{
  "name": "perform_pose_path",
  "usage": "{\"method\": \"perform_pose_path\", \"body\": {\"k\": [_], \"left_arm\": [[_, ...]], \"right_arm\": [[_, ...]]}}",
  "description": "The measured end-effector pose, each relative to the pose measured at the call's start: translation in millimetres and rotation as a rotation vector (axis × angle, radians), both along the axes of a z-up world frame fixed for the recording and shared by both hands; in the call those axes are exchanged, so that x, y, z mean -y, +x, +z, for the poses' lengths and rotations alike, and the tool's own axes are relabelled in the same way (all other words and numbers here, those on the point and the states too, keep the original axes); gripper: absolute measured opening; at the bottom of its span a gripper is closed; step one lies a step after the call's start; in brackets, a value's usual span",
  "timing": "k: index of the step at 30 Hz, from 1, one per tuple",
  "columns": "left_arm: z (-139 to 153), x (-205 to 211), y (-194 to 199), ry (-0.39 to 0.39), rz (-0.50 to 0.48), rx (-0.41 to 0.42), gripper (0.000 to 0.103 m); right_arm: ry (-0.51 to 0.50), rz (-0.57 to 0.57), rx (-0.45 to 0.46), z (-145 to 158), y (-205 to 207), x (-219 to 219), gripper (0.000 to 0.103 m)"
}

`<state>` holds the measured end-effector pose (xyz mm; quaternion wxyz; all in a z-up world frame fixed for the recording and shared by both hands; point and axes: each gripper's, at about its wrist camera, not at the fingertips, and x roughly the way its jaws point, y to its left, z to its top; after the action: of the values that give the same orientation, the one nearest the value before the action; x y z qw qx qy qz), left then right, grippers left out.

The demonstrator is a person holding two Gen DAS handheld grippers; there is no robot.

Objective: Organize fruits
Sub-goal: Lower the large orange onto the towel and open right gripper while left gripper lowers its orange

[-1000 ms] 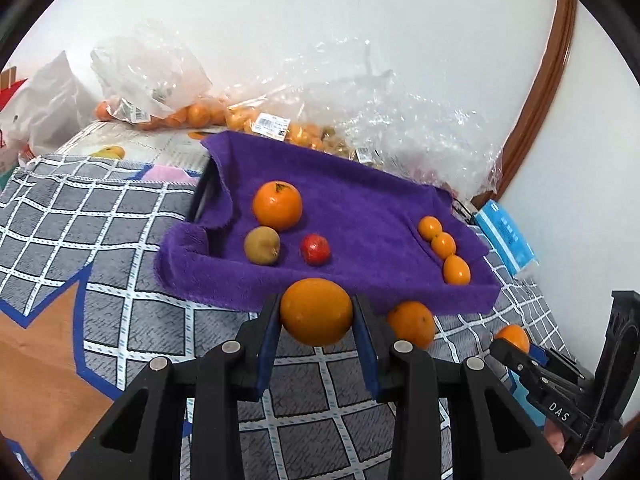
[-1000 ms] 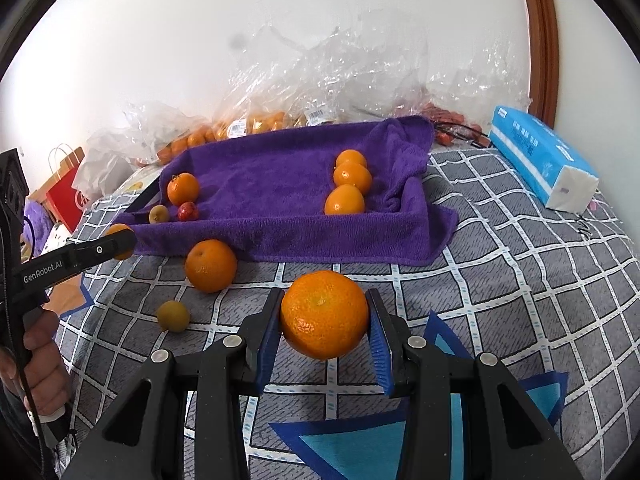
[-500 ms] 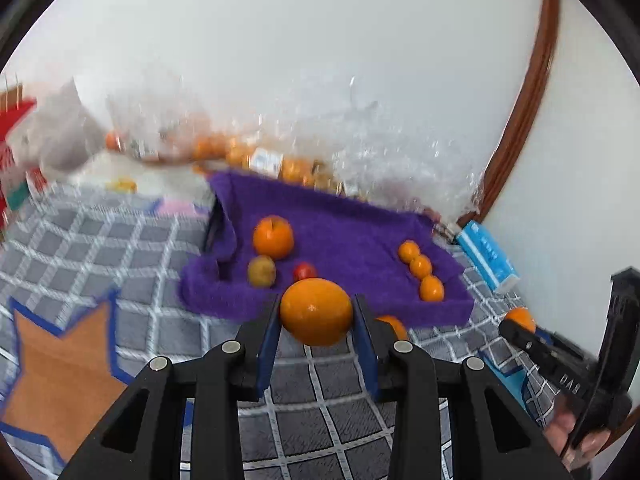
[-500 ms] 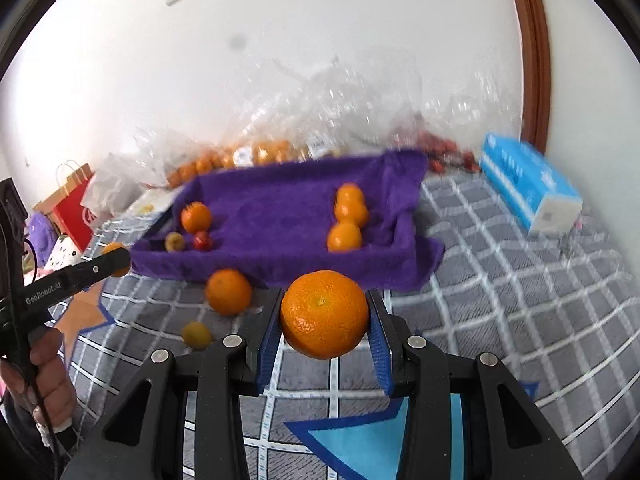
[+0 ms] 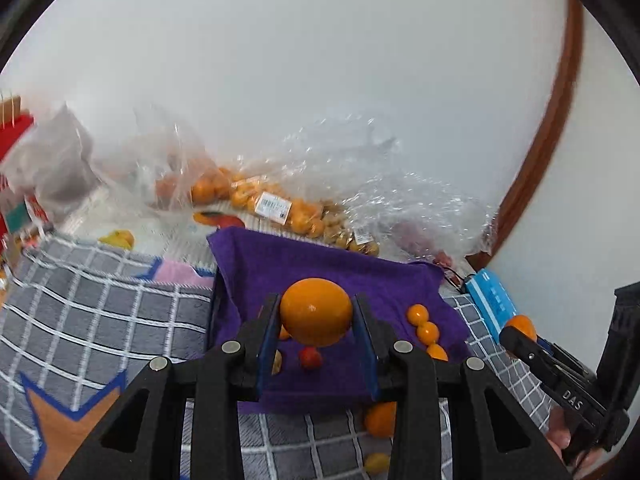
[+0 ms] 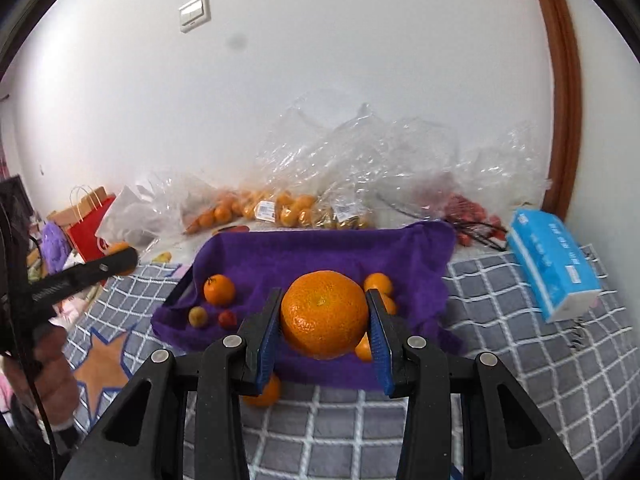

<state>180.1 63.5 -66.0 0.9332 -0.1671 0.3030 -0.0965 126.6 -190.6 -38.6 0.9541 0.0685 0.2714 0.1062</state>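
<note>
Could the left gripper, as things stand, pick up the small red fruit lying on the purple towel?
Probably not yet: the left gripper is already shut on a smooth orange, so nothing more fits between its fingers. The small red fruit itself lies uncovered on the purple towel.

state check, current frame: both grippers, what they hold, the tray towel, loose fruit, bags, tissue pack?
left gripper: shut on smooth orange, held in the air
right gripper: shut on dimpled orange, held in the air
purple towel: draped over tray, fruit resting on it
loose orange: on blanket, off the towel
plastic bags: crumpled by the wall, citrus inside
tissue pack: lying on blanket
</note>
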Motion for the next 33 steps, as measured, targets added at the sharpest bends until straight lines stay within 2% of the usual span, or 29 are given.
{"method": "perform_pose_path", "body": {"k": [6, 10, 15, 19, 24, 33], "left_arm": [[-27, -10, 32, -0.117, -0.009, -0.069, 0.033], [-46, -15, 37, -0.091, 0.027, -0.090, 0.033], [-58, -22, 41, -0.100, 0.041, -0.114, 0.033], [-64, -25, 46, -0.164, 0.008, -0.130, 0.033], [-68, -22, 52, -0.162, -0.004, -0.151, 0.033], [-75, -18, 60, -0.145, -0.018, -0.162, 0.033]], "right_arm": [[0.018, -0.002, -0.017, -3, 33, -15, 0.040], [0.037, -0.012, -0.036, -23, 47, -21, 0.040], [0.025, -0.030, -0.127, -56, 63, -31, 0.040], [0.011, -0.032, -0.149, -68, 66, -32, 0.040], [0.021, -0.018, -0.208, -87, 72, -38, 0.040], [-0.073, 0.014, -0.203, -95, 69, -58, 0.040]]}}
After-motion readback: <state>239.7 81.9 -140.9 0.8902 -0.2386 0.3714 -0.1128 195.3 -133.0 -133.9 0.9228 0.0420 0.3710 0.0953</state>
